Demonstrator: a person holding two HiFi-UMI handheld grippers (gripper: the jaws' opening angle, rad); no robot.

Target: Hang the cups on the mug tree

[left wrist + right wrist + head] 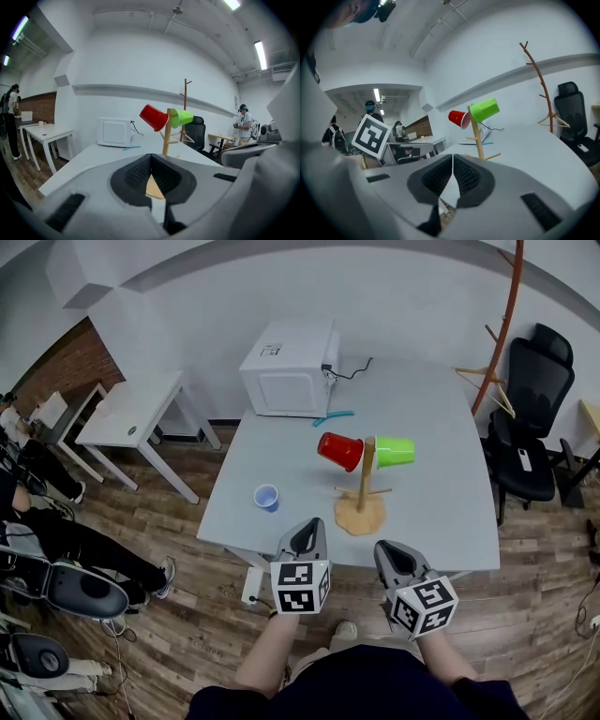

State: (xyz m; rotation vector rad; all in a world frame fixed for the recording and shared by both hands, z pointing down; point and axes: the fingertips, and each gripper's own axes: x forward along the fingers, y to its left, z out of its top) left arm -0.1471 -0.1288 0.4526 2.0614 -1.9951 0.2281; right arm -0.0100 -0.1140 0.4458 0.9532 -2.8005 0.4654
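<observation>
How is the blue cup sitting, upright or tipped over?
Upright: the blue cup stands on the table, its open mouth facing up.

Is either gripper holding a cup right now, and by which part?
Nothing is held. The left gripper and right gripper are both shut and empty; the blue cup stands untouched on the table.

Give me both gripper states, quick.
Left gripper: closed, holding nothing.
Right gripper: closed, holding nothing.
</observation>
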